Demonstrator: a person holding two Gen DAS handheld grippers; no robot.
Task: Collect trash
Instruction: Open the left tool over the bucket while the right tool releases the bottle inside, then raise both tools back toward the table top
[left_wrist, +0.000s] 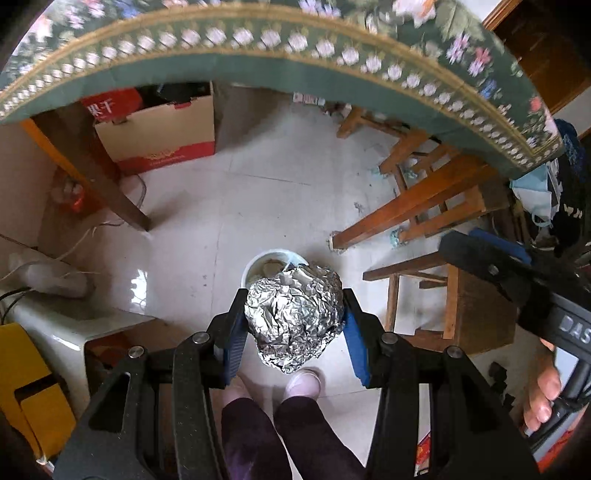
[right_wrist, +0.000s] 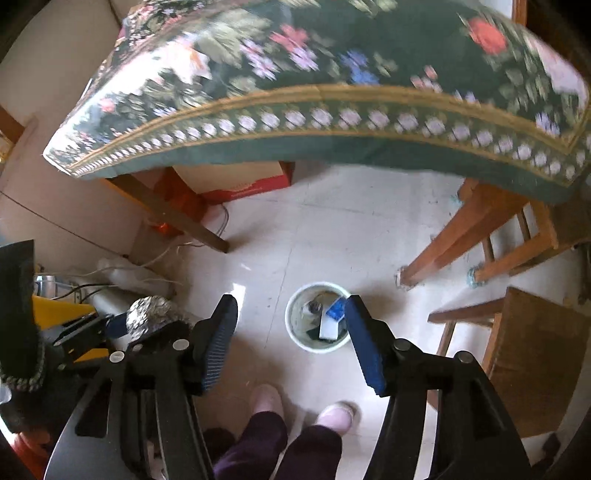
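Left wrist view: left tongs (left_wrist: 295, 314) clamped on foil ball (left_wrist: 294, 317), above bin (left_wrist: 255, 264); right tongs (right_wrist: 291, 332) parted, empty. Risk: off-centre release, rim bounce onto floor.

foil ball (left_wrist: 295, 321): silver | bin (right_wrist: 295, 332): white | tablecloth (right_wrist: 332, 74): green floral

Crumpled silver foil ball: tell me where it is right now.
The crumpled silver foil ball sits clamped in the left claw, hanging above the small white trash bin on the tiled floor, just ahead of the person's slippers.
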